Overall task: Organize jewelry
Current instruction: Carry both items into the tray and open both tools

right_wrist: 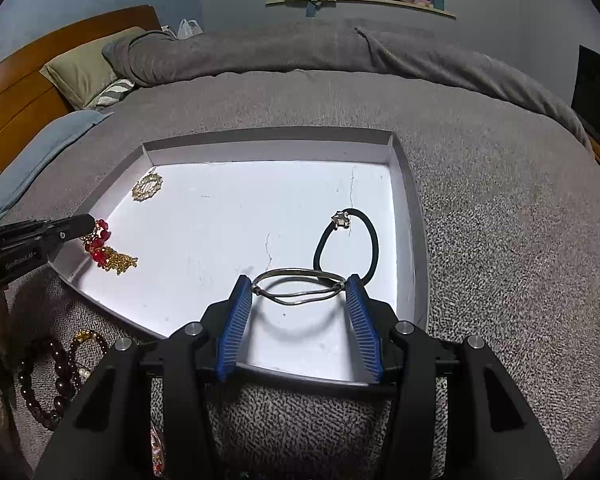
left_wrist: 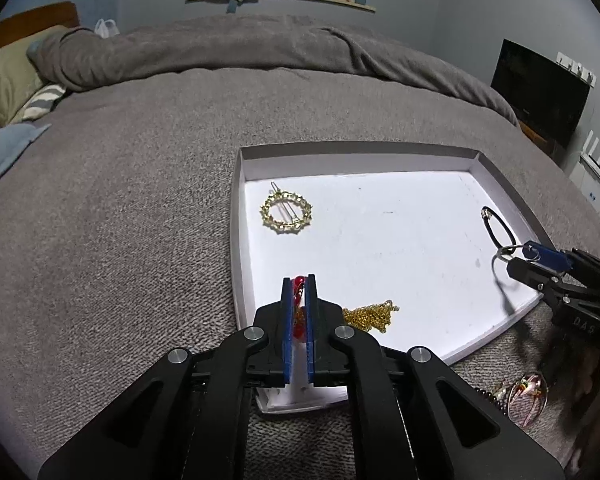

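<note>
Now the left tool [left_wrist: 299, 280] is clenched on the red-bead and gold chain piece [right_wrist: 100, 245] at the white tray's [right_wrist: 404, 184] near left corner, while the right tool [right_wrist: 299, 282] clamps the silver bangle [right_wrist: 298, 285] crosswise by the near right edge, poised over the tray floor.

Both grippers are black plastic with blue ribbed pads [right_wrist: 236, 320] and round silver screws [left_wrist: 255, 333] at the linkage joints. The left gripper [left_wrist: 299, 280] reads "GenRobot.AI" in white; the right gripper [right_wrist: 300, 282] shows embossed letters.

Two close downward views, shared tray [left_wrist: 500, 184]
</note>
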